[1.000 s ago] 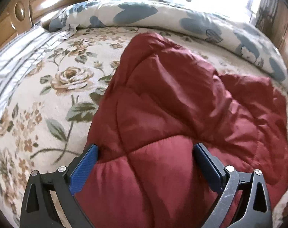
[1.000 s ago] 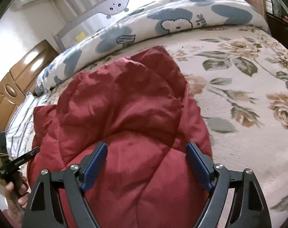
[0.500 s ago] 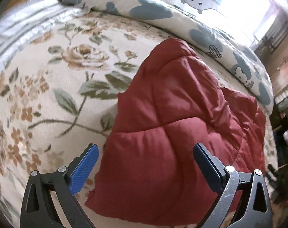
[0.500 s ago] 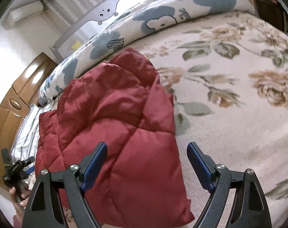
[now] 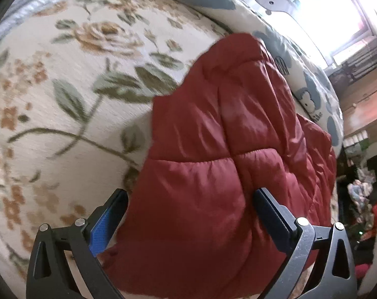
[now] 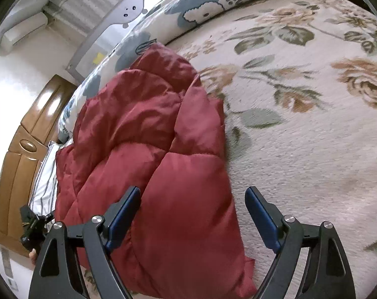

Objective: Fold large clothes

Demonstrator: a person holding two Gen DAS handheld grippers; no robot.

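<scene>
Pretty clearly a home bedroom. There's a bed with a rose-print bedspread point(image 6: 300, 149), a rolled-up blue-and-white cartoon duvet point(image 6: 200, 7) along the far edge, and a grey bed rail point(image 6: 118, 17) behind it. Wooden headboard point(image 6: 21, 154) on the left, wall air conditioner point(image 6: 21, 32) up top, curtains, bright window point(image 5: 337, 17).

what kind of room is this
Most likely a bedroom: the red quilted garment lies on a bed with a floral bedspread, a rolled cartoon-print duvet along its far edge, and a wooden headboard at one end.
</scene>
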